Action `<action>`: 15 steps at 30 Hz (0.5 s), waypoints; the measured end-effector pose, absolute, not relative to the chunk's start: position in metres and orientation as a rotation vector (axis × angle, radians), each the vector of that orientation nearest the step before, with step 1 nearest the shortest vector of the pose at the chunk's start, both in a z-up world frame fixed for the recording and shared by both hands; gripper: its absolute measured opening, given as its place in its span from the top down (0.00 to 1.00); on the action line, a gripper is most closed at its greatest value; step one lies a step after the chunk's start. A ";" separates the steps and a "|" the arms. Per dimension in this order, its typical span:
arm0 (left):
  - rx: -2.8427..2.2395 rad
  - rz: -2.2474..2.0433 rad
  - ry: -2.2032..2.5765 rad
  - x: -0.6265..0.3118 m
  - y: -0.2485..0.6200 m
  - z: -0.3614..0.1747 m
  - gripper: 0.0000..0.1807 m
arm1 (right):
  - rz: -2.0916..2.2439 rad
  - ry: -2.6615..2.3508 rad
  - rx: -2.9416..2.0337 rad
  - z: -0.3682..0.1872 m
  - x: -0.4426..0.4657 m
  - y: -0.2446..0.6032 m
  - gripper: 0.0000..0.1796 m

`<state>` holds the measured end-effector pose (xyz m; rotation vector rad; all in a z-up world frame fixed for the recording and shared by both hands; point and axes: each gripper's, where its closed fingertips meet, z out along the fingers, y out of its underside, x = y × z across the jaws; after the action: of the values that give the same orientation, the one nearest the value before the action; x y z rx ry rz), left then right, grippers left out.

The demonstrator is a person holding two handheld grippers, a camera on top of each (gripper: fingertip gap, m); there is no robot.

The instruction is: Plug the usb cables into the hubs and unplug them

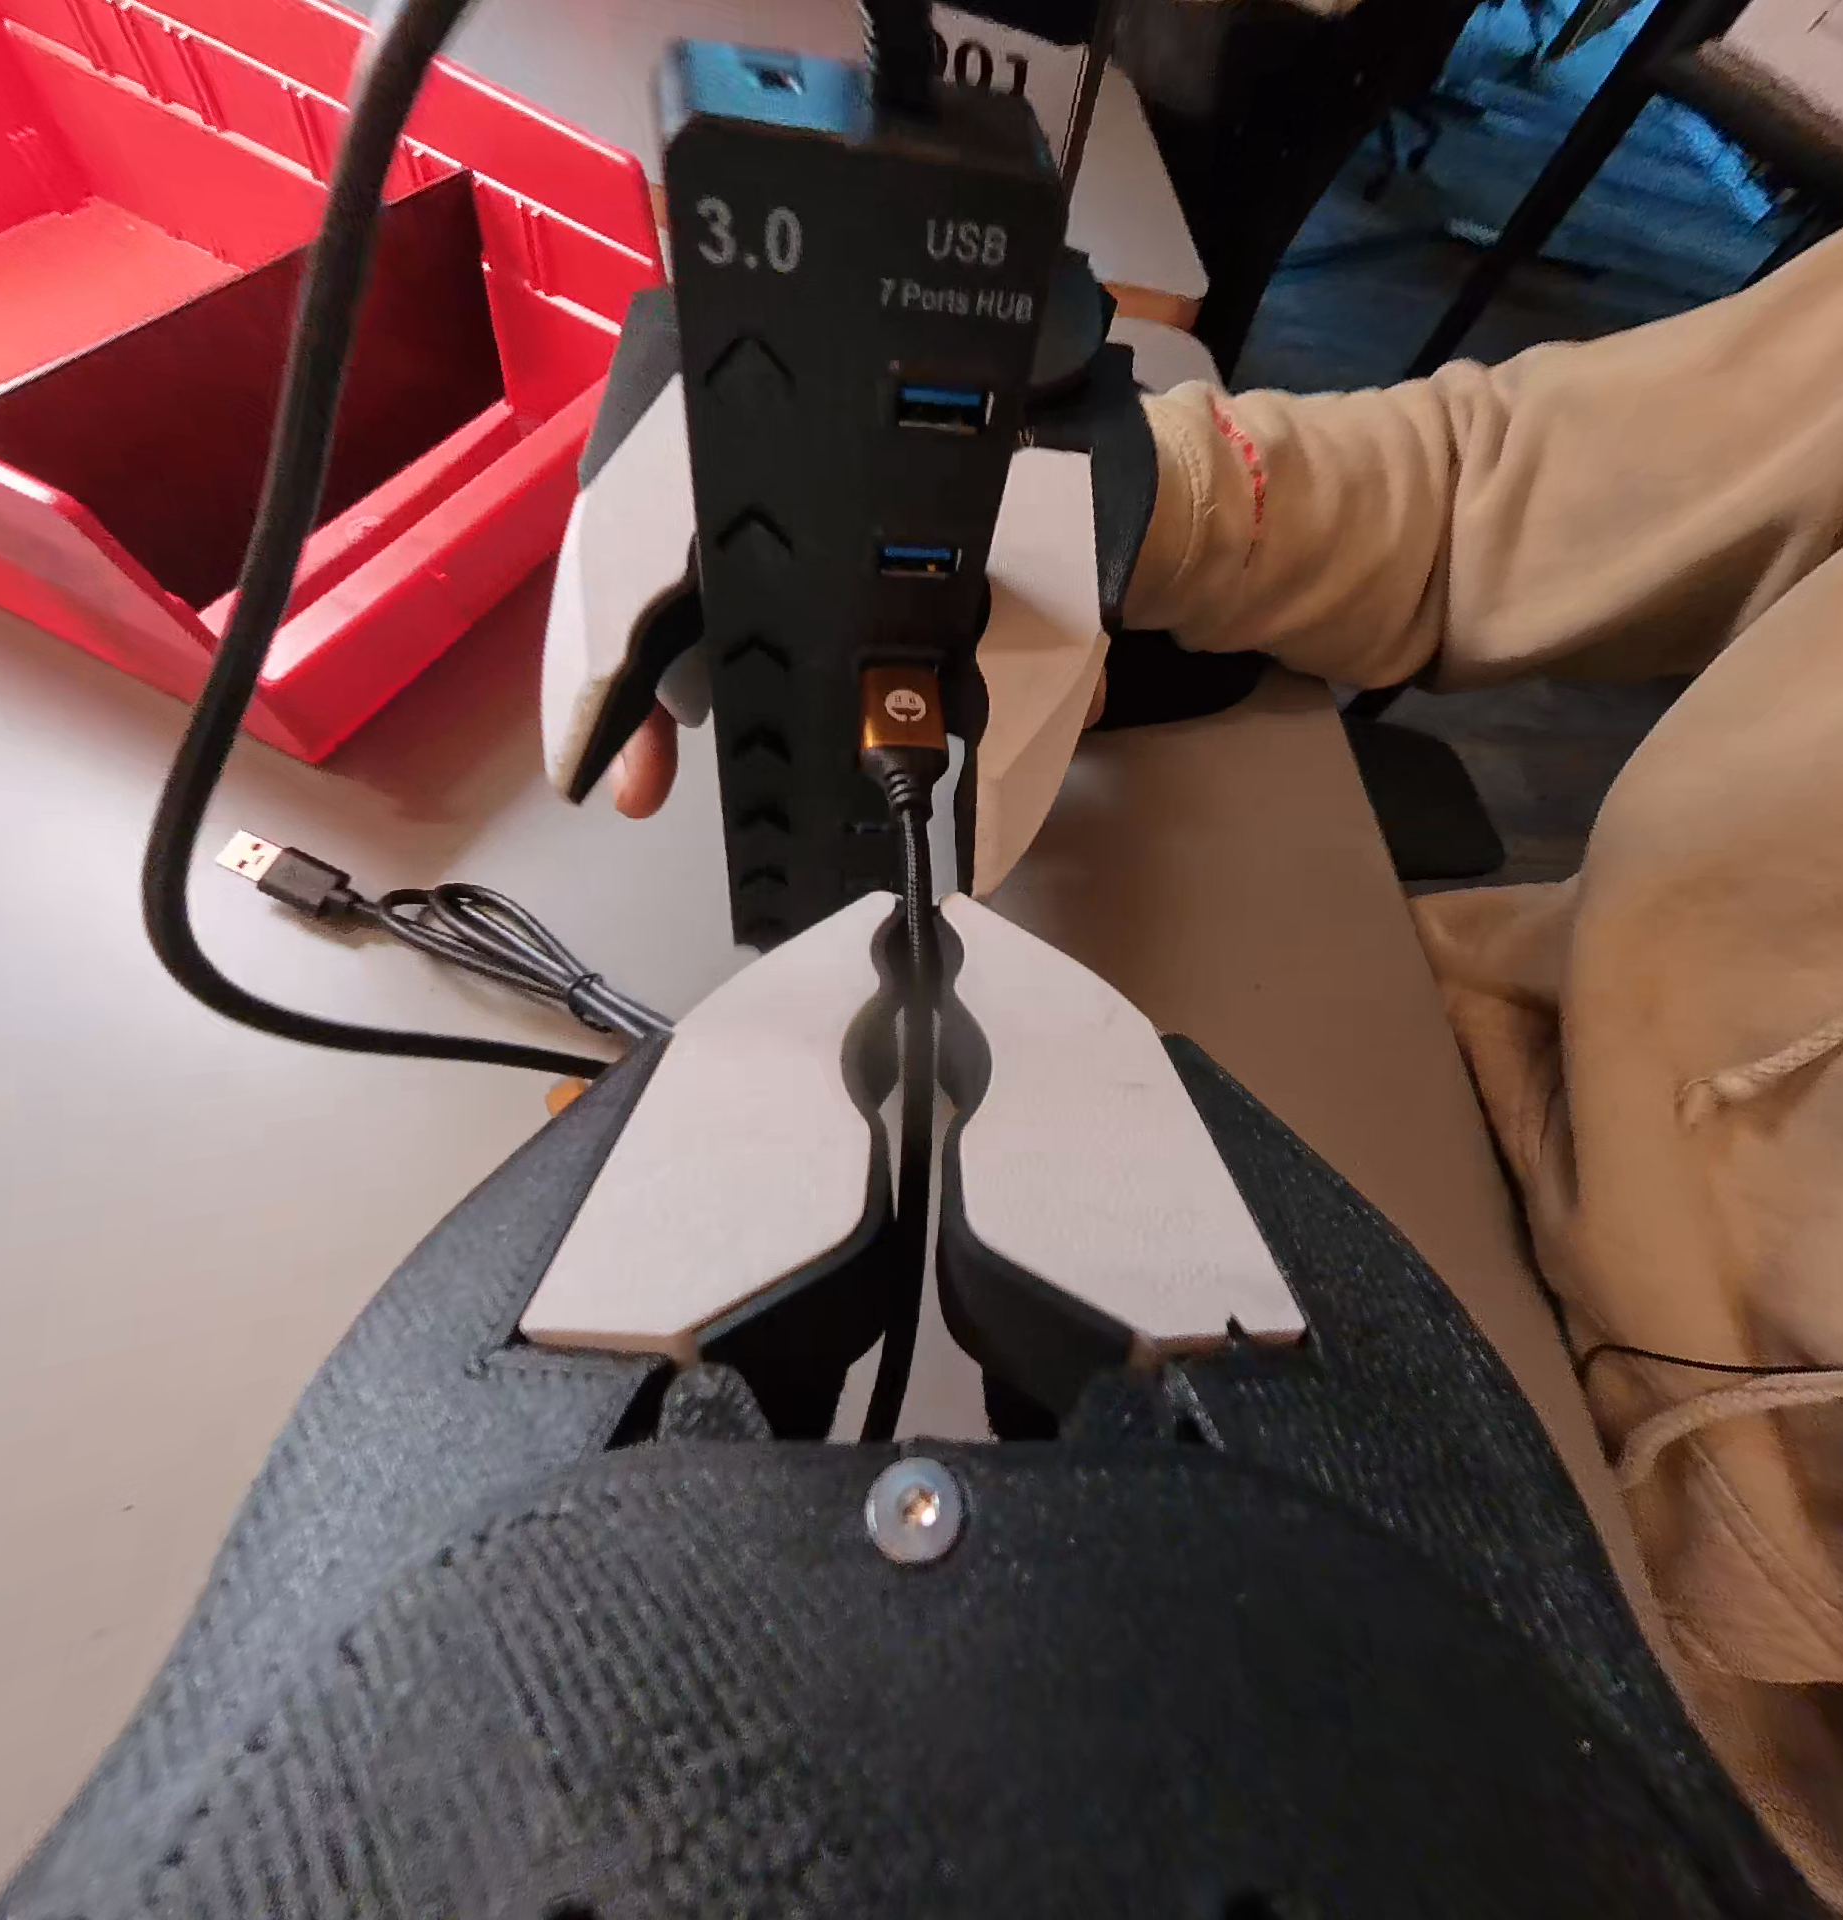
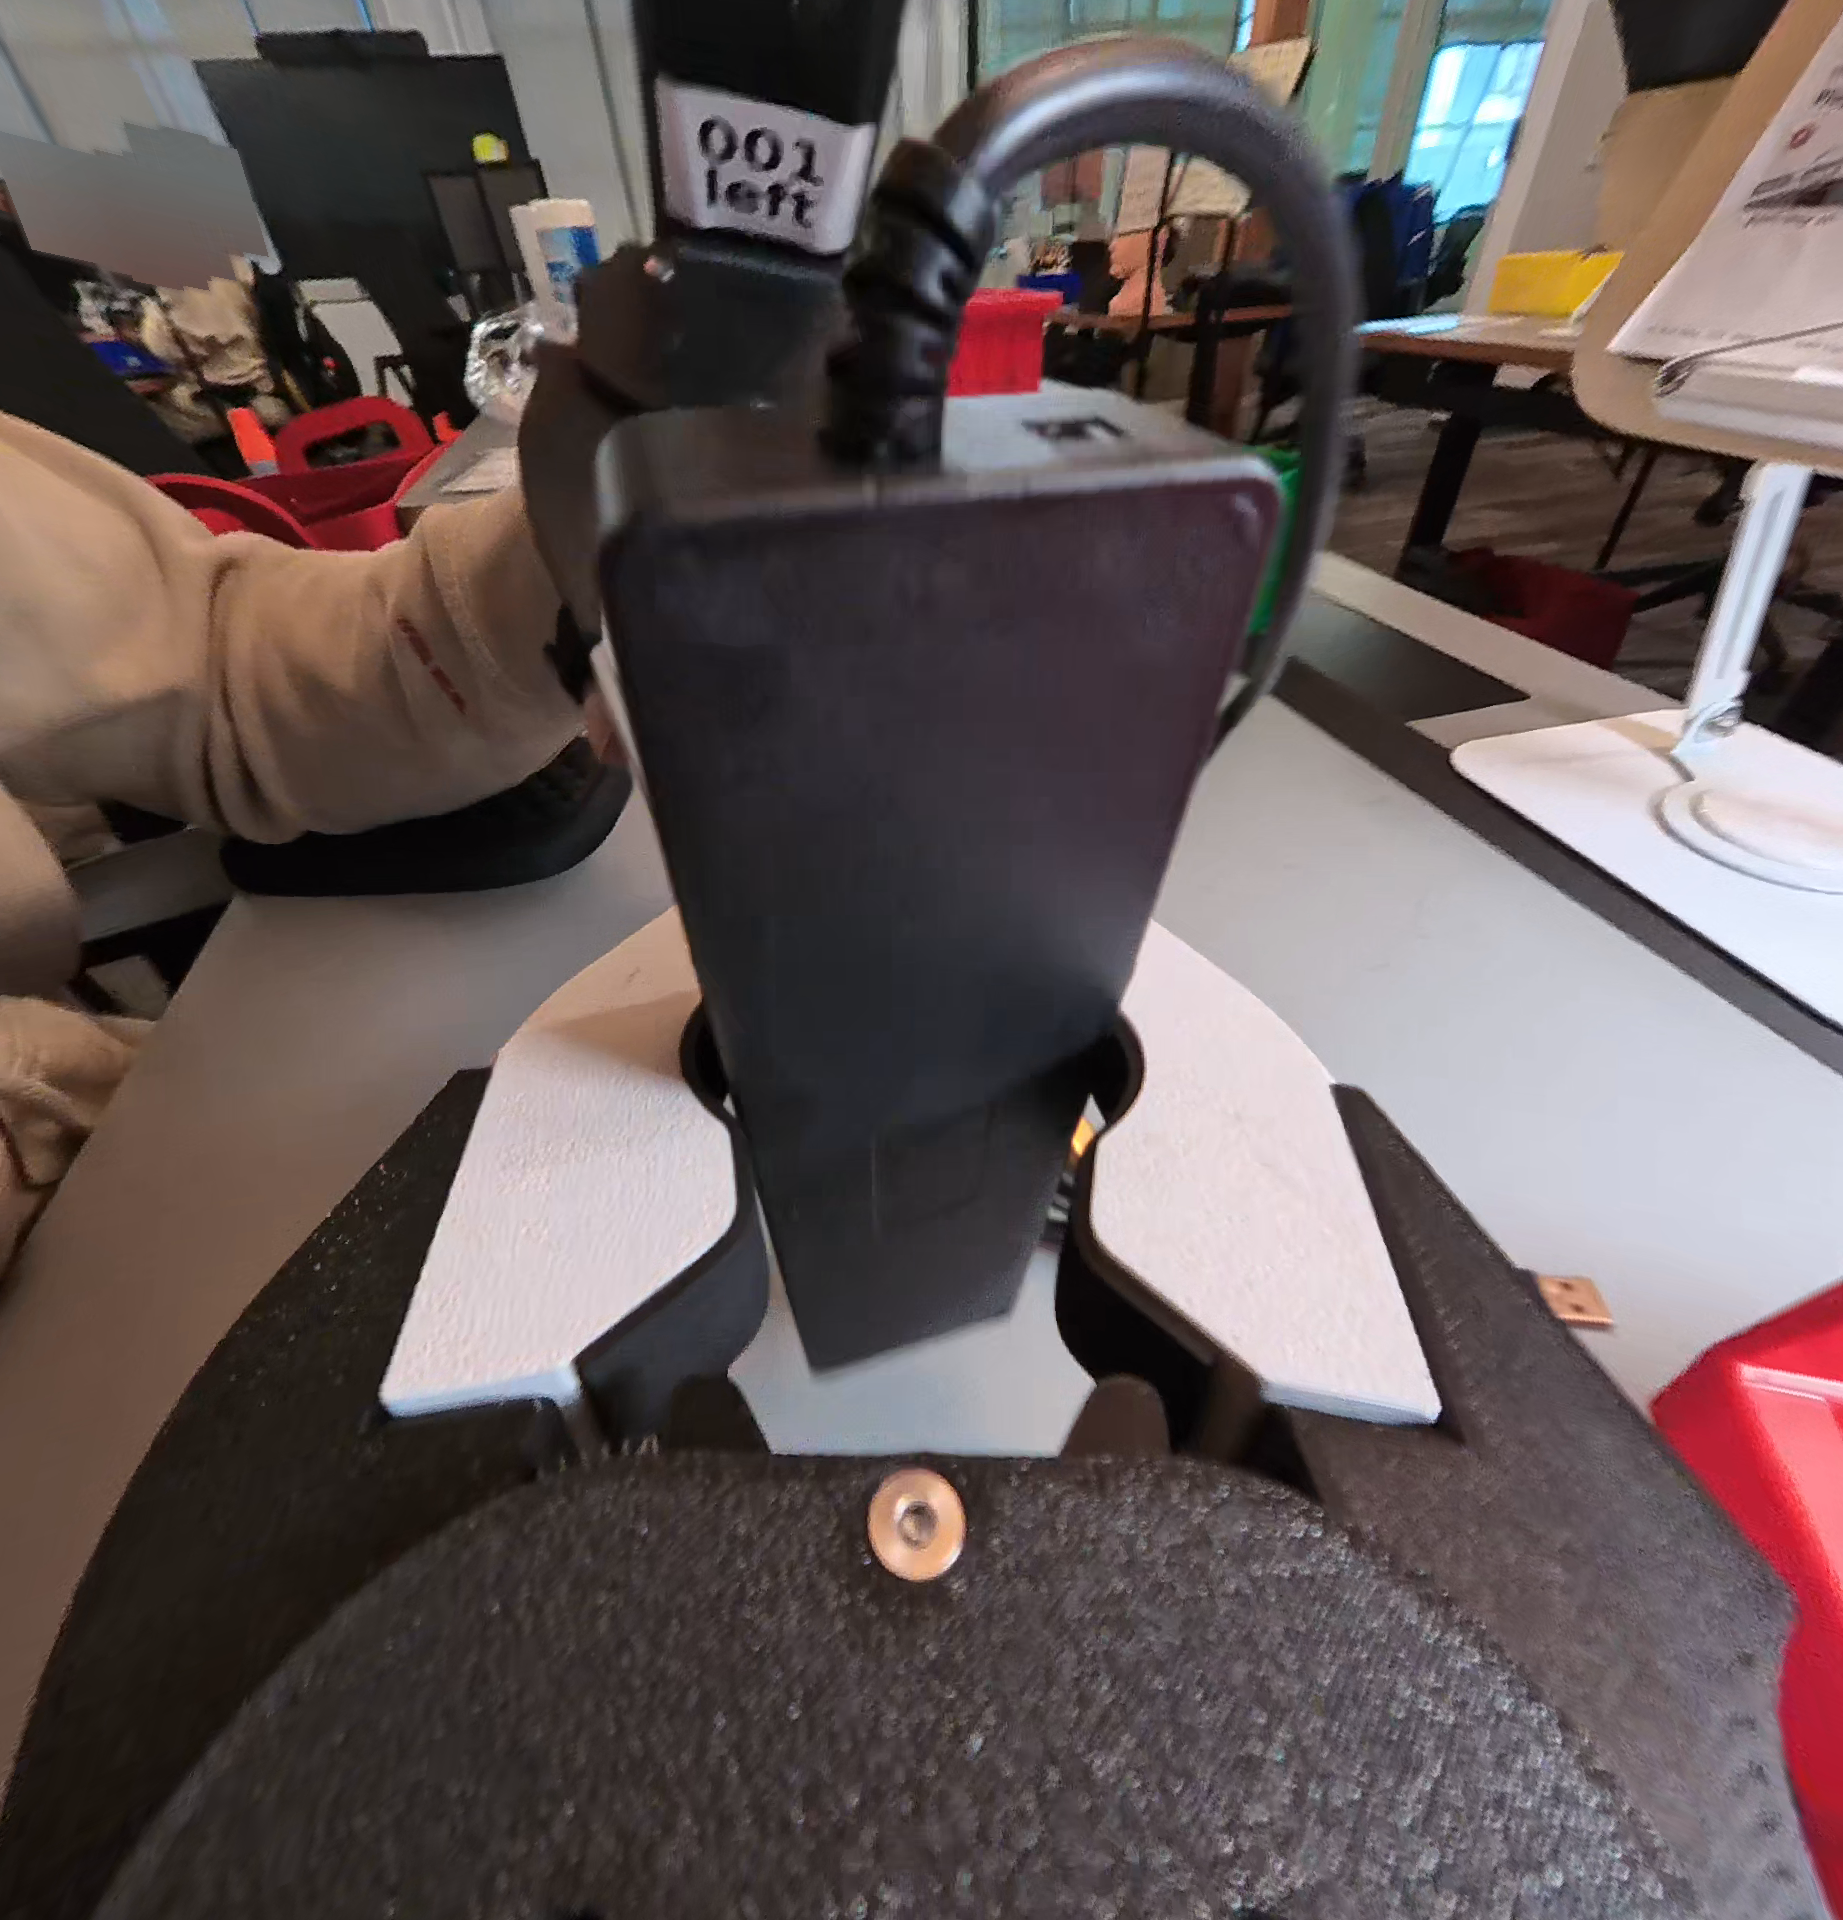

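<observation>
Hub upright between the two grippers

The left gripper (image 1: 915,914) pinches the braided cable (image 1: 912,842) plugged into the hub (image 1: 855,499); a bin (image 1: 221,416) lies behind left, a loose cable (image 1: 449,914) before it.

A black hub (image 1: 855,499) stands upright, blue ports facing out. A braided cable (image 1: 912,862) with an orange plug sits in its third port. A second black cable (image 1: 397,904) lies loose on the counter (image 1: 117,1195).

matt black plastic hub (image 1: 855,499), braided cable (image 1: 912,894)
</observation>
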<state>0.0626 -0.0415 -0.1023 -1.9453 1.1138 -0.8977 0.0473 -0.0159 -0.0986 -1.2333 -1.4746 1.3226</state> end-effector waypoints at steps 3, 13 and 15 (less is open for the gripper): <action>-1.949 -0.972 1.077 0.056 -0.042 -0.098 0.99 | 1.410 -1.558 -1.216 -0.104 0.050 -0.030 0.64; -1.991 -0.925 1.109 0.054 -0.048 -0.102 0.99 | 1.432 -1.523 -1.149 -0.090 0.055 -0.031 0.65; -2.005 -0.924 1.133 0.056 -0.052 -0.104 0.95 | 1.416 -1.535 -1.153 -0.093 0.055 -0.030 0.65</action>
<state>0.0555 -0.0518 -0.1040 -2.0054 1.1329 -0.9237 0.0552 -0.0300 -0.0927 -1.1531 -1.5352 1.4161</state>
